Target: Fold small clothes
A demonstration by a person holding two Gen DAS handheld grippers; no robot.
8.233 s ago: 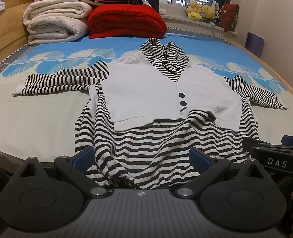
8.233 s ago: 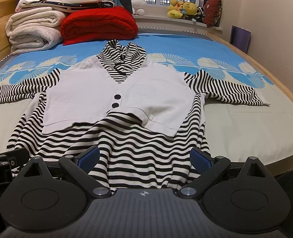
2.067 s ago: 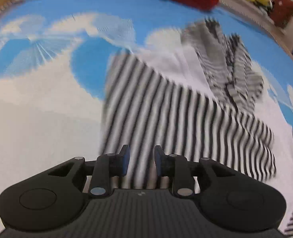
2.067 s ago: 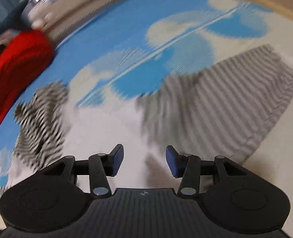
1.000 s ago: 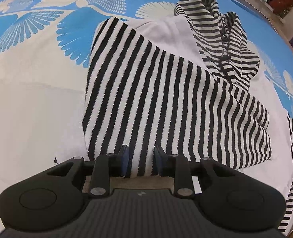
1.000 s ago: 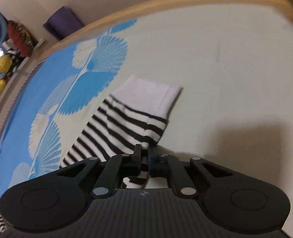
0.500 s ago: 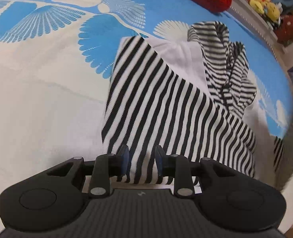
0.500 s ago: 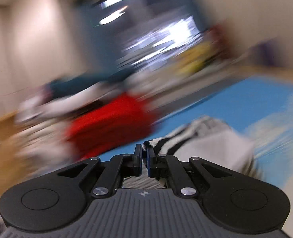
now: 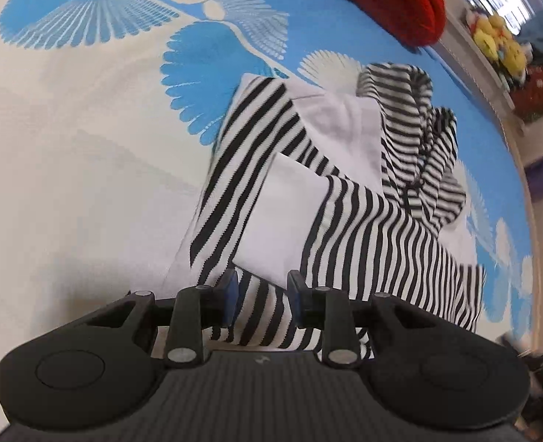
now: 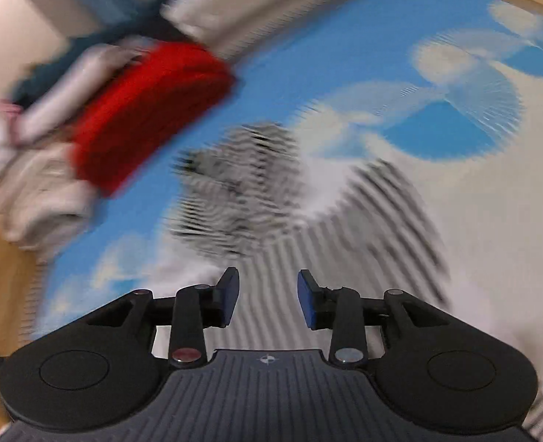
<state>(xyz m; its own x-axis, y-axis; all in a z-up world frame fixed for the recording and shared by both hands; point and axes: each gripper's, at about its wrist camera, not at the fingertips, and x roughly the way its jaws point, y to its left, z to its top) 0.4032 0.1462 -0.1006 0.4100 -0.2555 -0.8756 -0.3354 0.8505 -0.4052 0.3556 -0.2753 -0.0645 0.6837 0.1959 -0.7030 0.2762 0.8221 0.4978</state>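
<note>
Right claw: we are seeing its jaws standing apart with nothing between them; they have just been opening, and the striped cuff that was pinched there half a second ago is no longer in them. The right view is blurring heavily, so beyond the pads we are making out only a smeared striped top ahead of the claw, a red blanket further off to its upper left, and the blue-and-white sheet spreading to its right.

Left claw: we are finding its jaws partly closed, with a striped fold of the same top running between the pads; whether they are actually pressing on the cloth we cannot tell, though the gap is unchanged from a second ago. Just ahead of this claw the right sleeve, with its white cuff, is now lying across the earlier left fold, where a second ago only stripes were showing. The hood is lying further ahead and to the right, with the sheet to the left.

Reading: we are judging that both sleeves are now folded inward over the body, so the sleeve stage is looking complete and the lengthwise fold, hem toward hood, is looking like the step remaining.
</note>
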